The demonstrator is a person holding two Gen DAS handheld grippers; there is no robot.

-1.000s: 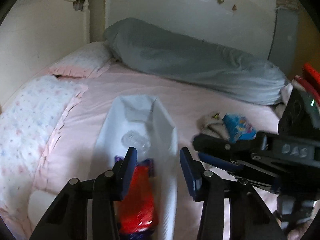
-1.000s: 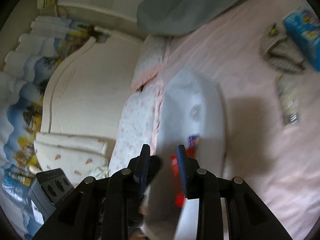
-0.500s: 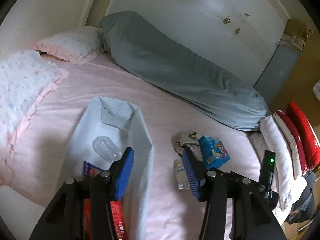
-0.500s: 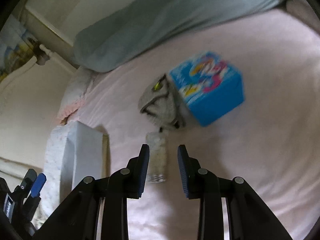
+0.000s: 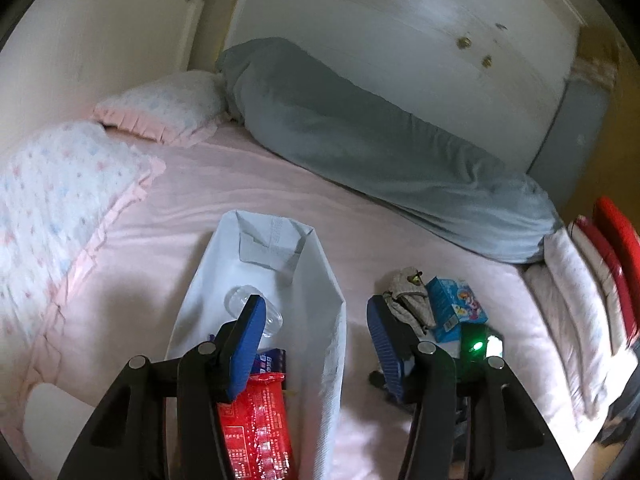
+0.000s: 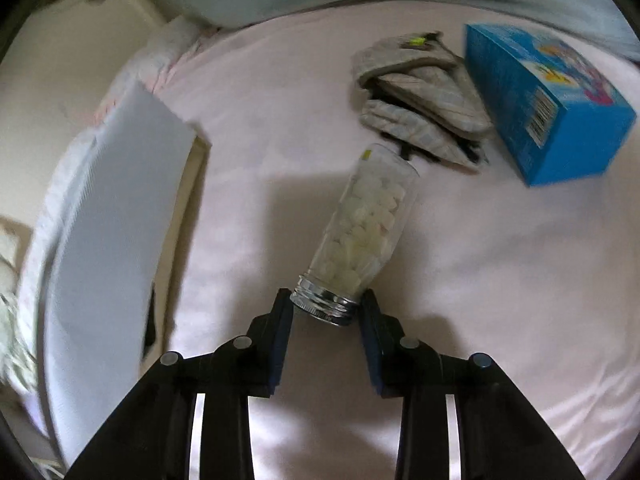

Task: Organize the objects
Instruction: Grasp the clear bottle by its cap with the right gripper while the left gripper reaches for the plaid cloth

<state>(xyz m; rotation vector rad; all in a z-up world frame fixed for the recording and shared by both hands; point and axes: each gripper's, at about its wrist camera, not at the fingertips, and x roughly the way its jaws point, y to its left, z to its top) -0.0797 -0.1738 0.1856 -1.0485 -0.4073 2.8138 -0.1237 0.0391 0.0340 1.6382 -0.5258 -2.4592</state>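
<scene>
**user_a:** Two things look sorted already, going by the left wrist view: a clear round plastic container [image 5: 256, 306] and a red foil snack packet [image 5: 256, 428] both lie inside the tall white paper bag [image 5: 326, 320] standing on the pink bed sheet [image 5: 248, 200]. There's a bit of a purple wrapper [image 5: 274, 360] in there too, mostly hidden, so maybe three.

**user_b:** What's left outside?

**user_a:** Three items on the sheet, to the right of the bag. A clear glass jar of white tablets with a silver screw cap [image 6: 366, 232] lies on its side. Just past it there's a folded grey quilted cloth [image 6: 420, 96], and beside that a blue cardboard box with cartoon print [image 6: 548, 104].

**user_b:** And the claws?

**user_a:** Right claw [image 6: 326, 320] is spread, its tips either side of the jar's cap end. Can't tell if the pads touch it, but it isn't pinching yet. Left claw [image 5: 316, 344] is spread wide and empty, hanging over the bag's right wall.

**user_b:** So roughly halfway?

**user_a:** That's my guess. Jar looks like the one in hand, then cloth and box.
</scene>
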